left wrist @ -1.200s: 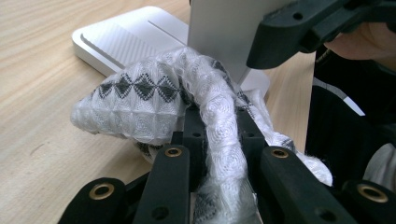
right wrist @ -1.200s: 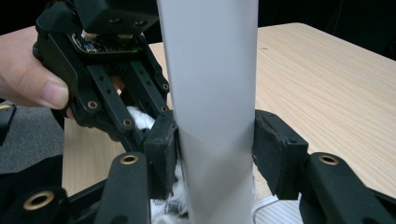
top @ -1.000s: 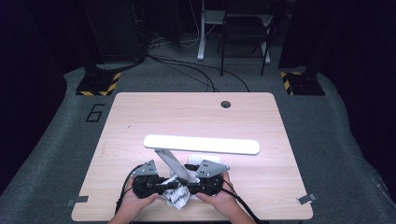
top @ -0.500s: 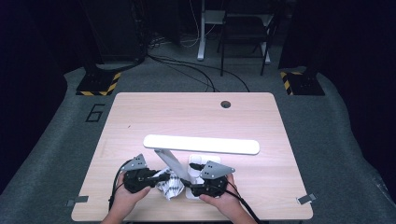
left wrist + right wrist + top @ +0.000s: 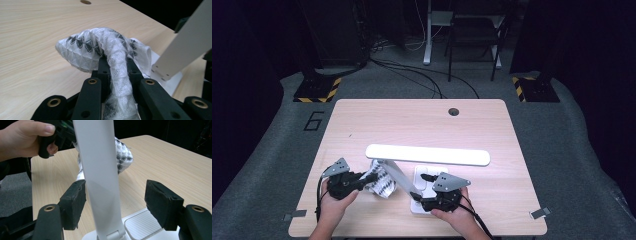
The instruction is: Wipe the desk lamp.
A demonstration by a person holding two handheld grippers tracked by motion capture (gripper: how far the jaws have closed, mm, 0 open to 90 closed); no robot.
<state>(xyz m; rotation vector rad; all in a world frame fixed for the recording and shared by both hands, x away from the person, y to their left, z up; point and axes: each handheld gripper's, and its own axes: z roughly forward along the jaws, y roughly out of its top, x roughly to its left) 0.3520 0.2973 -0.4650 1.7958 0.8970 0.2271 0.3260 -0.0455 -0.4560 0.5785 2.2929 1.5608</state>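
Lamp (image 5: 427, 155) mid-table (image 5: 412, 120), cloth (image 5: 379, 181) left of its arm, base (image 5: 428, 175) right.

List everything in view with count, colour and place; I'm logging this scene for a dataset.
Table: one, light wood, centre of the floor.
Desk lamp: one, white, near front edge; its base under the right gripper.
Cloth: one, white with dark pattern, left of the lamp arm.
Cable hole: one, dark, far side of the table.
Left gripper: black, shut on the cloth.
Right gripper: black, jaws just opened, the lamp arm between them.
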